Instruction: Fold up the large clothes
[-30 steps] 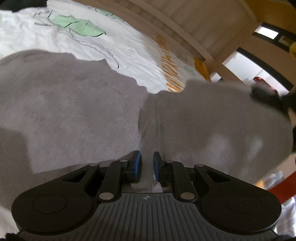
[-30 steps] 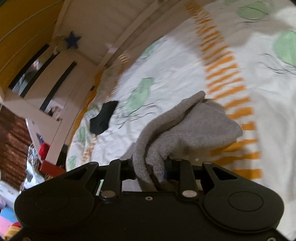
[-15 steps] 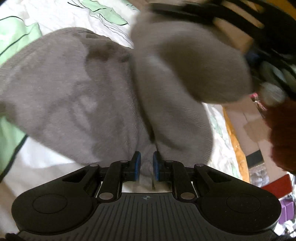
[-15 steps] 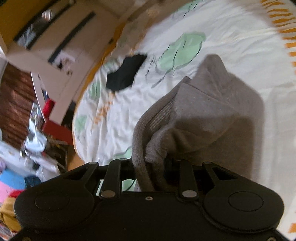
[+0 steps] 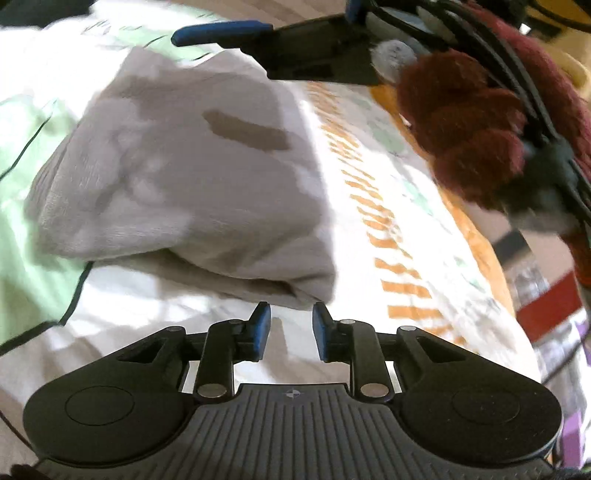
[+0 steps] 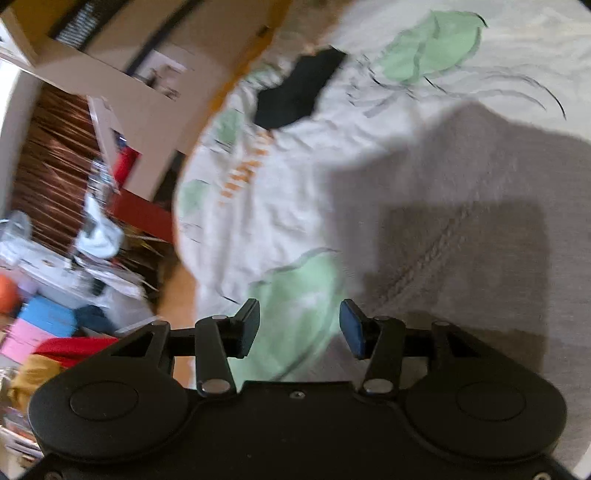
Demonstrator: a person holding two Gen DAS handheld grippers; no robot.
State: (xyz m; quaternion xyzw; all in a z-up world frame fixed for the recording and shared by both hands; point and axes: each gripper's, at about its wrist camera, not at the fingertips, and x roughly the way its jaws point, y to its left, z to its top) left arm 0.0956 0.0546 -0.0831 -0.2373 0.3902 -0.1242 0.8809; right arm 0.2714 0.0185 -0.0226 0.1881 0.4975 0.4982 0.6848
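Note:
A grey knit garment lies folded on the white patterned bedsheet. My left gripper is open and empty, just in front of the garment's near edge. In the right wrist view the garment lies flat to the right, and my right gripper is open and empty over the sheet beside the garment's left edge. The right gripper also shows at the top of the left wrist view, above the garment, held by a hand in a dark red sleeve.
A black cloth lies on the sheet farther off. The bed's edge is to the left in the right wrist view, with a cluttered floor, boxes and a red item beyond. A wooden bed rail borders the sheet on the right.
Both grippers let go of the grey garment and opened. The garment now lies folded on the sheet, and both grippers have drawn back from it.

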